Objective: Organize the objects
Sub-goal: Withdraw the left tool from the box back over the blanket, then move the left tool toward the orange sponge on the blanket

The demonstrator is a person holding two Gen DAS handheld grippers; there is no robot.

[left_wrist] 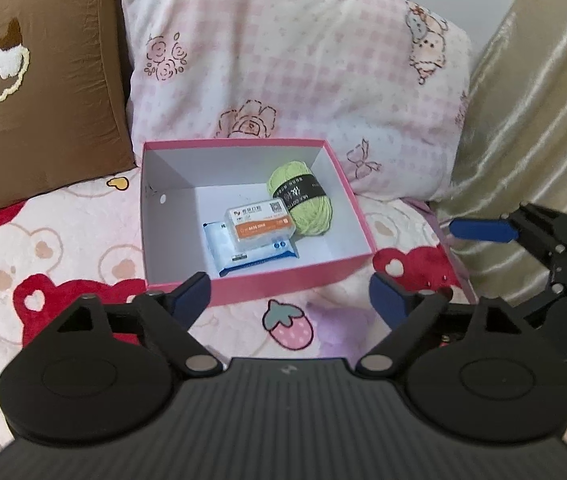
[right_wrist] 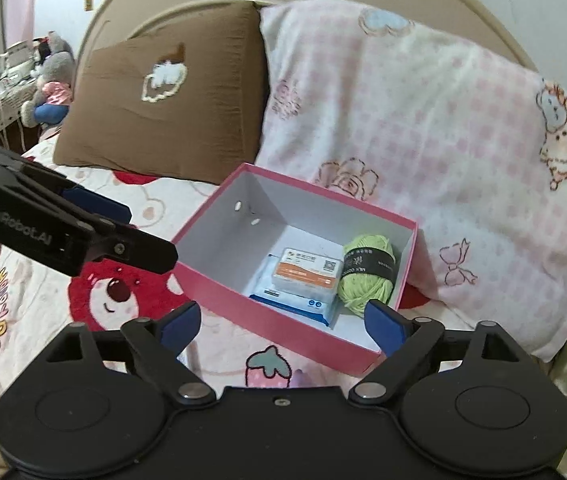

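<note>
Pink box ahead of empty, wide-spread left gripper.

Yarn, packets inside pink box

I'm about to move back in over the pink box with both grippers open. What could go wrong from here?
1. The small plastic case lies loosely on top of the wipes pack; nudging either could slide it off.
2. The pink box sits on soft bedding, so pressing a wall may tip or shift it.
3. The left gripper and right gripper are close together beside the box; they might collide.
</note>
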